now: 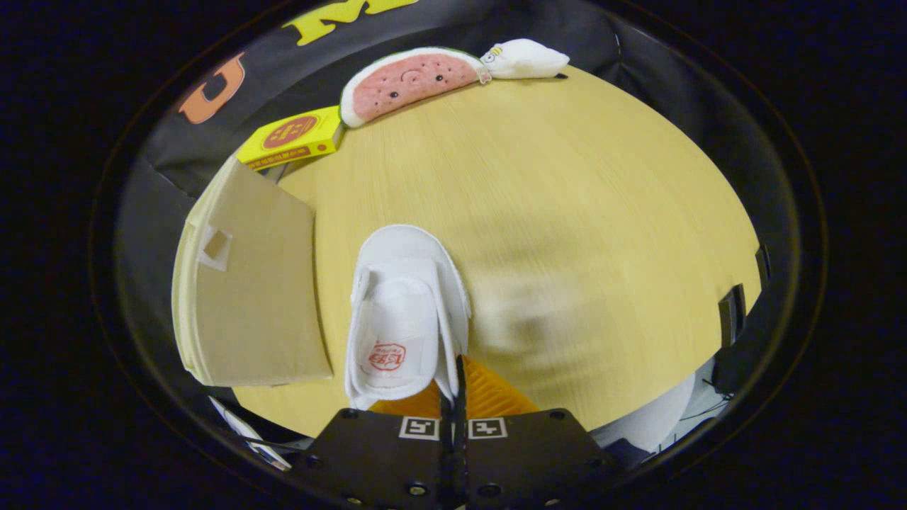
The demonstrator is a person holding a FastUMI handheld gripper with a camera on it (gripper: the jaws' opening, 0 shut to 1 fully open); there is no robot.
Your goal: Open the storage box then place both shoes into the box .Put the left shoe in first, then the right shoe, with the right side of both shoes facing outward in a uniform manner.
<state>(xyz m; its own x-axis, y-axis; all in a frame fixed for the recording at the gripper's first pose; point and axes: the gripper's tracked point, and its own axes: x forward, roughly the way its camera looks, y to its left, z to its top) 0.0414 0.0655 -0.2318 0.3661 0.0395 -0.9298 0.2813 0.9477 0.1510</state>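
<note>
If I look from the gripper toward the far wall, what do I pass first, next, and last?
Gripper, shut on the slipper → bare table → watermelon plush at the far edge.

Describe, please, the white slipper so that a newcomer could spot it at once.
On the round wooden table, beside the cardboard storage box, the white slipper hangs pinched at its edge by the shut fingers. Unlike the far watermelon plush and yellow carton, it bears a red printed logo.
</note>
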